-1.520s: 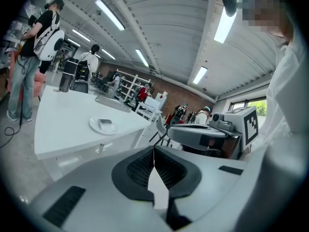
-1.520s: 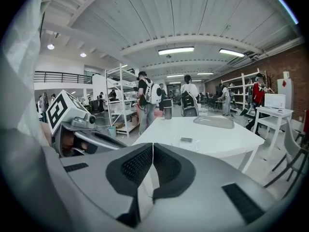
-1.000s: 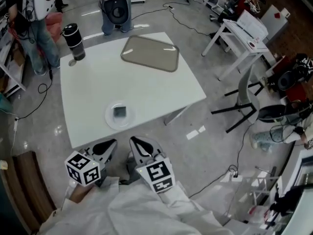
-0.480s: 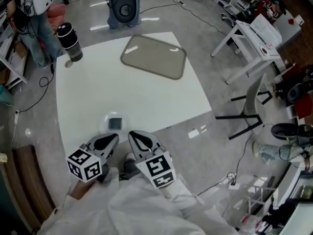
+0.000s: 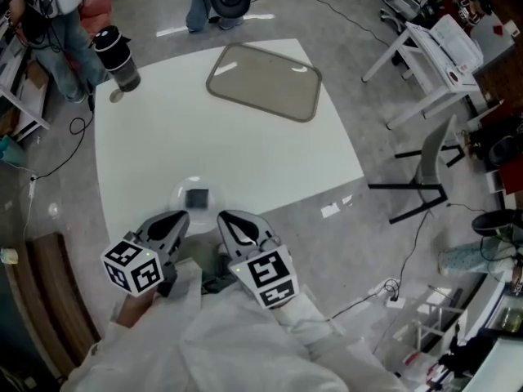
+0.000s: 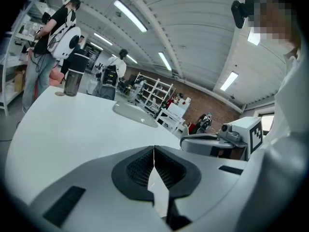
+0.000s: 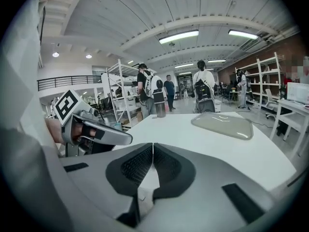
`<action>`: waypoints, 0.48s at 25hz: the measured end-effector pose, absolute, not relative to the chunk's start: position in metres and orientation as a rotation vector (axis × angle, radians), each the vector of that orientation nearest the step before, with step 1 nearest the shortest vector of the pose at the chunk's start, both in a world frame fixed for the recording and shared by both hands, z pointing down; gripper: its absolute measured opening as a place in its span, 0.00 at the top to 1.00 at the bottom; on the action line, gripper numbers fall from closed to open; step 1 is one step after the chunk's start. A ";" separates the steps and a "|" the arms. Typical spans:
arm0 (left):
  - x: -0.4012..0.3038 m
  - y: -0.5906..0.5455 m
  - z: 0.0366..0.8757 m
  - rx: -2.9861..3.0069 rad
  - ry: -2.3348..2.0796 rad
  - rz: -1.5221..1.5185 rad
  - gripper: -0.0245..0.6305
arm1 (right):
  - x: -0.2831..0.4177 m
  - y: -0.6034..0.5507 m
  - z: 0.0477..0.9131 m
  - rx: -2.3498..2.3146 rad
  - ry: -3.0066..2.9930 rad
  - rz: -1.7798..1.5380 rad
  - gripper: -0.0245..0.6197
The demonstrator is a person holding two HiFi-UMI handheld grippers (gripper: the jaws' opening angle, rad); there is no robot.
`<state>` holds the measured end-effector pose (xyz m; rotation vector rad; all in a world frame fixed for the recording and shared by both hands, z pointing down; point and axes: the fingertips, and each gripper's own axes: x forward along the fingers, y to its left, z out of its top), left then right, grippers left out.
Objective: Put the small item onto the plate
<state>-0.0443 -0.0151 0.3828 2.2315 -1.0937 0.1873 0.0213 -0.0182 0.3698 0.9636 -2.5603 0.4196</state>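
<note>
Both claws had come forward since a second before, so that their tips now lay over the near edge of the desk point(image 5: 204, 129), just short of the plate. My left claw point(image 5: 174, 219) was clenched, its pads pressed together with nothing between them. My right claw point(image 5: 230, 219) was clenched and empty in the same way. Neither one touched the plate.

On the white desk, a grey tray point(image 5: 265, 82) lay at the far side and a dark tumbler point(image 5: 114, 58) stood at the far left corner. The round white plate point(image 5: 178, 196) sat near my edge. The small item point(image 5: 197, 197) rested in its middle, dark and squarish, too small for me to tell what it was.

White sleeves point(image 5: 245, 341) covered my arms, and the marker cubes hid most of each hand.

Only the head view showed the plate and the item. The left claw view looked across the desk to the tray and tumbler, with my right claw at its right side. The right claw view showed my left claw at its left, and people point(image 7: 203, 88) standing beyond the desk.
</note>
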 end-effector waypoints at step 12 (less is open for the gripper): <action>-0.058 -0.019 0.391 2.229 -0.990 0.225 0.95 | -0.007 -0.012 0.381 0.956 -2.510 0.490 0.94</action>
